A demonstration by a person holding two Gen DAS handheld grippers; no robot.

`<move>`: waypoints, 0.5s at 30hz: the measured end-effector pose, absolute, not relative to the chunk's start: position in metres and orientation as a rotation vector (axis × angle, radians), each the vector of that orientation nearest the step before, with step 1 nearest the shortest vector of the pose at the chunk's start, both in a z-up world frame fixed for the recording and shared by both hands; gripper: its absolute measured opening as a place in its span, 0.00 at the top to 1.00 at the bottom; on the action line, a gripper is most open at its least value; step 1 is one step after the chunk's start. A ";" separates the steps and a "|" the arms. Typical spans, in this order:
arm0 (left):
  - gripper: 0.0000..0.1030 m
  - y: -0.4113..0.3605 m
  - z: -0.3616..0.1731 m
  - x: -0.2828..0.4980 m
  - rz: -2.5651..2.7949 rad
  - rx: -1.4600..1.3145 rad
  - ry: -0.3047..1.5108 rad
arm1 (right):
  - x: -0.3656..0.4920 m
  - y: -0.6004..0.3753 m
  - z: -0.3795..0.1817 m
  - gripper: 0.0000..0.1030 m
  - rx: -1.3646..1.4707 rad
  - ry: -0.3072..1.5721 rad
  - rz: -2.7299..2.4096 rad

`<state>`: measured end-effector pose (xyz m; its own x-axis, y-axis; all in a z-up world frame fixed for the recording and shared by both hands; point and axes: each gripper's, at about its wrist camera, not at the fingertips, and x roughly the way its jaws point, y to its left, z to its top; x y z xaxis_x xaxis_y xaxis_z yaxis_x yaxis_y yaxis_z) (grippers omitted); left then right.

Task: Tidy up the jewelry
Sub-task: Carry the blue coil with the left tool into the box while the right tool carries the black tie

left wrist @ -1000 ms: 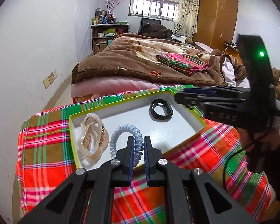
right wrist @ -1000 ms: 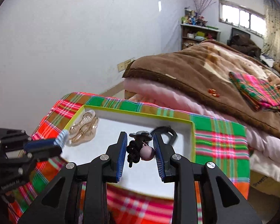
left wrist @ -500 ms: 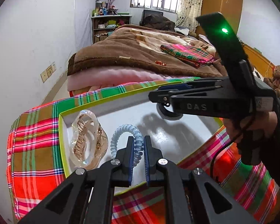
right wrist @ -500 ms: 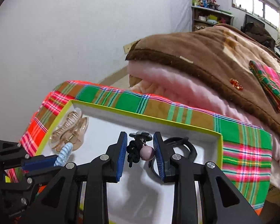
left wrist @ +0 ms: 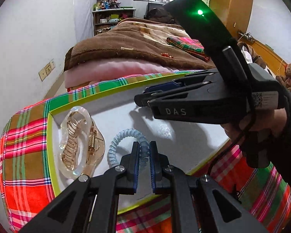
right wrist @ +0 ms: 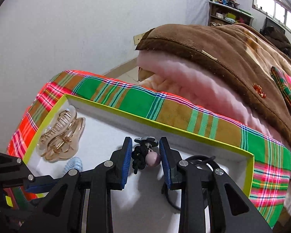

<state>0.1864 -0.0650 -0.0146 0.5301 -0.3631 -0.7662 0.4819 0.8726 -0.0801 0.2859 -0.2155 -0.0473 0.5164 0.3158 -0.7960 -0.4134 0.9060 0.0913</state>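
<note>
Placing step — left gripper clamps the blue hair coil, right gripper the beaded charm; next, release into the tray.

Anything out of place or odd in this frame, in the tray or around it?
One thing: a small red beaded ornament lies alone on the brown blanket on the bed, away from the green-rimmed white tray that holds the clear amber hair claw. Nothing looks spilled or damaged.

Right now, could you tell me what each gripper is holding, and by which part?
The left gripper pinches the blue spiral hair tie on its coil; the right gripper clamps the black hair tie with pink bead by its sides.
</note>
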 end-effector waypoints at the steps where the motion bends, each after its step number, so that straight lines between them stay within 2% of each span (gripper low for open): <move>1: 0.90 -0.065 -0.016 0.187 -0.504 0.150 0.883 | 0.287 -0.215 -0.048 0.71 -0.122 0.933 0.441; 15: 0.90 -0.067 -0.025 0.192 -0.498 0.133 0.909 | 0.291 -0.208 -0.052 0.71 -0.166 0.949 0.442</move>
